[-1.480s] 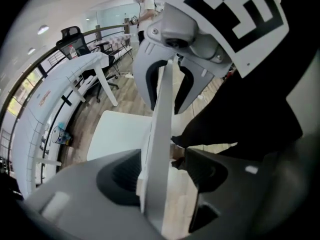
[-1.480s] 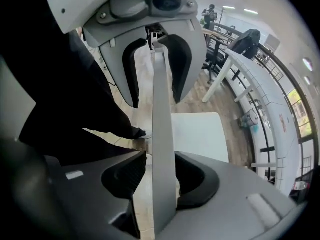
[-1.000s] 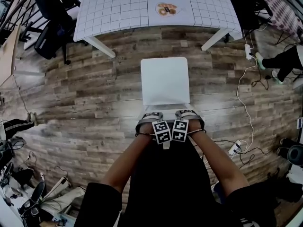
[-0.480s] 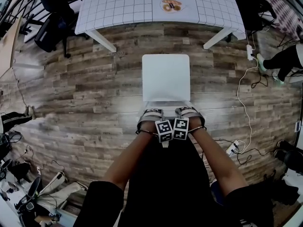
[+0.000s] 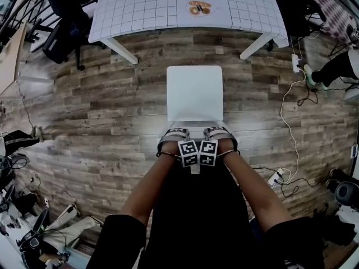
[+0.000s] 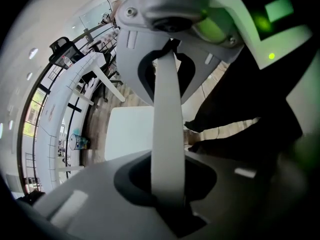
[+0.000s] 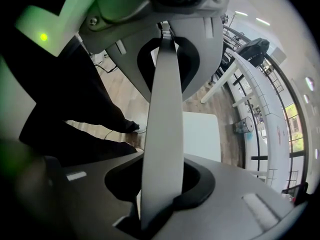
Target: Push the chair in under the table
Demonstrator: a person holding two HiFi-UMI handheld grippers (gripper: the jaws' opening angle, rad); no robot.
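Wood-plank floor [image 5: 101,94] carries a white chair [image 5: 194,94], which stands clear of the near edge of the table [image 5: 140,10]. The seat is roughly centred between the two near table legs [image 5: 119,50] and faces the table. The chair is not yet under the table.

Both grippers point down onto the backrest [image 6: 167,134], side by side.
- The left gripper [image 5: 175,134] has just been closing and now pinches the backrest.
- The right gripper [image 5: 220,133] has also been closing. The backrest sits between its jaws, but they stand wider and do not appear to press yet.

Step in hand, as judged: secure the grip, then push.
1. Let the right jaws finish closing before applying force.
2. Push level and straight toward the table, with equal effort on both sides, so the chair does not swing.
3. Keep the seat between the legs.
4. Avoid bearing down, which could tip the chair or make its feet catch on the planks.
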